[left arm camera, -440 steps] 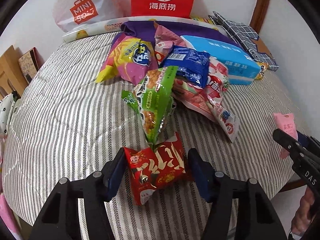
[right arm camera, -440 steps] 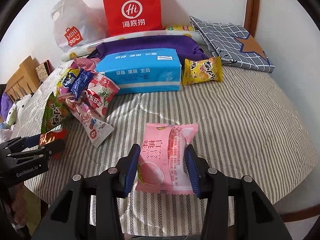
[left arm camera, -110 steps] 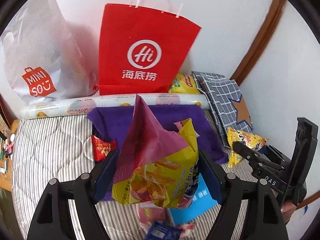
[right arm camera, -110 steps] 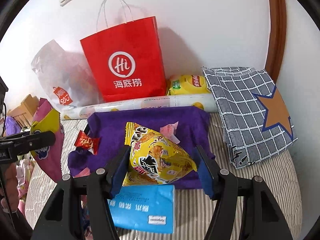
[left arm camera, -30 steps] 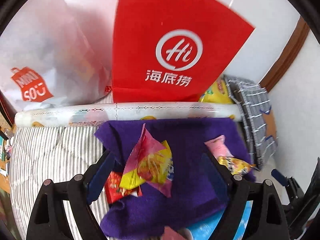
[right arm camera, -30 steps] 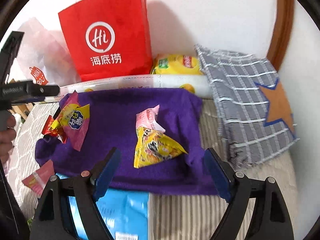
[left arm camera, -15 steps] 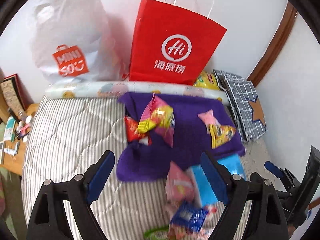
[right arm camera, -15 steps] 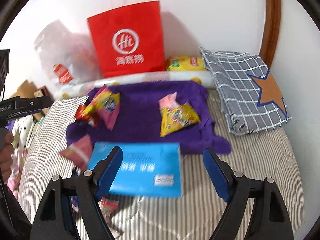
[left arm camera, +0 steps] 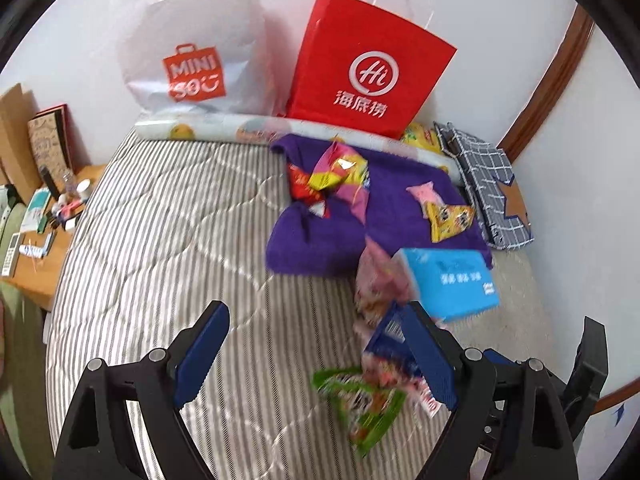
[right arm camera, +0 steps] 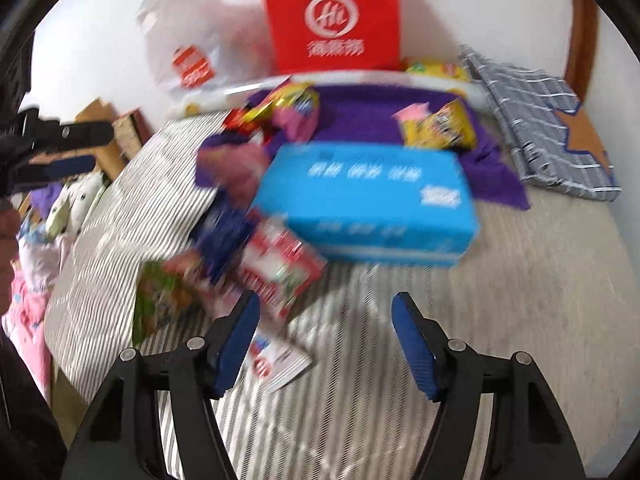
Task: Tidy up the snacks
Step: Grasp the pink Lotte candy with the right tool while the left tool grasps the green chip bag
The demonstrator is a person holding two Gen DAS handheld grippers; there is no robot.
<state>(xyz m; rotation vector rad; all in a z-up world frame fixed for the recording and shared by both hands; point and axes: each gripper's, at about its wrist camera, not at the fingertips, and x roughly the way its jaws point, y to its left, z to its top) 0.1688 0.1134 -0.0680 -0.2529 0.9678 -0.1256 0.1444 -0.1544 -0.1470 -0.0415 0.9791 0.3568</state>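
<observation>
Four snacks lie on the purple cloth (left arm camera: 384,216): a pink-and-yellow chip bag (left arm camera: 340,172), a red packet (left arm camera: 300,188), a small pink packet (left arm camera: 424,194) and a yellow packet (left arm camera: 448,220). Nearer, a loose pile holds a pink packet (left arm camera: 380,280), a blue packet (left arm camera: 388,332) and a green packet (left arm camera: 360,400). My left gripper (left arm camera: 314,320) stands open over the striped bedding, with the pile by its right finger. My right gripper (right arm camera: 324,308) is open with its jaws closing and nothing between them. A red-and-white packet (right arm camera: 280,268) lies by its left finger. This view is blurred.
A blue tissue pack (right arm camera: 372,200) lies between pile and cloth. A red paper bag (left arm camera: 368,64) and a white plastic bag (left arm camera: 192,52) stand against the wall. A checked cloth (left arm camera: 488,184) lies at the right. A cluttered wooden side table (left arm camera: 40,232) is left of the bed.
Both grippers have drawn back from the purple cloth toward the near side of the bed, so the loose pile has come into view. The right jaws stand narrower than before.
</observation>
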